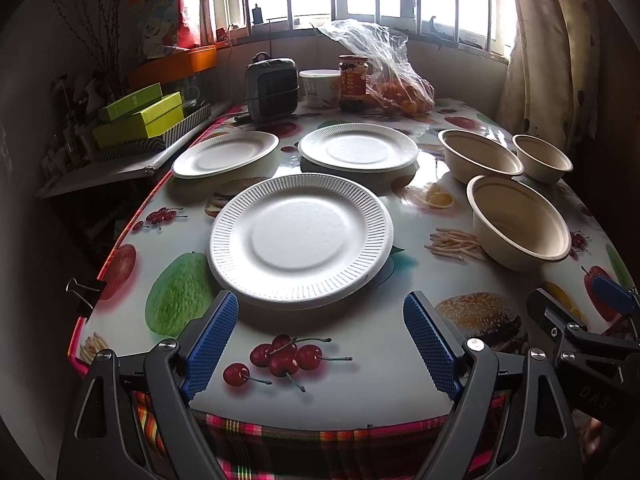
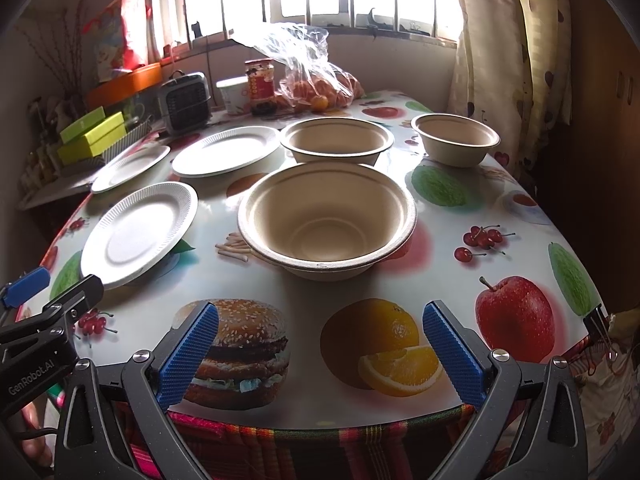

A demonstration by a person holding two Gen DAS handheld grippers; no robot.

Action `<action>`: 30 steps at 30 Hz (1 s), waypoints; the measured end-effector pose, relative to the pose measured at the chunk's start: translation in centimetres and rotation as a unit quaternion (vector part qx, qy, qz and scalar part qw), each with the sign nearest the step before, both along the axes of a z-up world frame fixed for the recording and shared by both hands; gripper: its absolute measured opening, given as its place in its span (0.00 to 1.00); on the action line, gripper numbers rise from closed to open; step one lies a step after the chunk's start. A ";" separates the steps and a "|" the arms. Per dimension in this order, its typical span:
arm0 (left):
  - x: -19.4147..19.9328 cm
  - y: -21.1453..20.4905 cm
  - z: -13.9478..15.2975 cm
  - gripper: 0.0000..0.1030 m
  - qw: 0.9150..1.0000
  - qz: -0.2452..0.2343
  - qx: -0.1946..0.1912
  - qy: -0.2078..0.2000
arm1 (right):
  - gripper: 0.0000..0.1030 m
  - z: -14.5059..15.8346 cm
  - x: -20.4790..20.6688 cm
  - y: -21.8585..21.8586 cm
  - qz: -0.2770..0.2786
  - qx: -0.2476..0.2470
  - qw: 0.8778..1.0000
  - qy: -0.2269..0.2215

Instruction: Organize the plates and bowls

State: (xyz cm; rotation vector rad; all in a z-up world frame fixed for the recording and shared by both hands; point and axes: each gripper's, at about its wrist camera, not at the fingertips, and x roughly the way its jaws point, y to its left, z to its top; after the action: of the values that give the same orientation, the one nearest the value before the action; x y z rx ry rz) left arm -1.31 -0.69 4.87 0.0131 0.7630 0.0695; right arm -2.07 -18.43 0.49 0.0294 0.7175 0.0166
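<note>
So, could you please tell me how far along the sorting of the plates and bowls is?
Nothing looks done yet. The three white plates lie apart: near plate, left plate, far plate. The three bowls also stand separately: near bowl, middle bowl, small bowl. Nothing is in hand: left gripper and right gripper are open. All stacking remains.

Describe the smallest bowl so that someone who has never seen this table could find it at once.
Start at the fruit-print table under the barred window. Three white plates lie on its left side and three tan bowls on its right. The smallest bowl stands farthest right, nearest the curtain, apart from the two wider bowls.
</note>
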 end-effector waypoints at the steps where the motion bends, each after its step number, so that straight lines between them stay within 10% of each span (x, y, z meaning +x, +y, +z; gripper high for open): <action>1: 0.0 0.0 0.0 0.83 1.000 0.000 0.000 0.000 | 1.00 0.0 0.0 0.0 0.000 0.000 1.000 0.000; 30: 4.6 6.6 3.0 0.83 0.998 0.061 -0.011 0.010 | 1.00 5.9 6.2 5.4 0.081 -0.008 0.996 -0.044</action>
State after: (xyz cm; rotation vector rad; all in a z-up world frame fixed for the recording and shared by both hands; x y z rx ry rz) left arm 3.33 5.93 7.83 -0.0530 0.7838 0.1776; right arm 4.15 -13.02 6.43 -0.0438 0.6310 0.1664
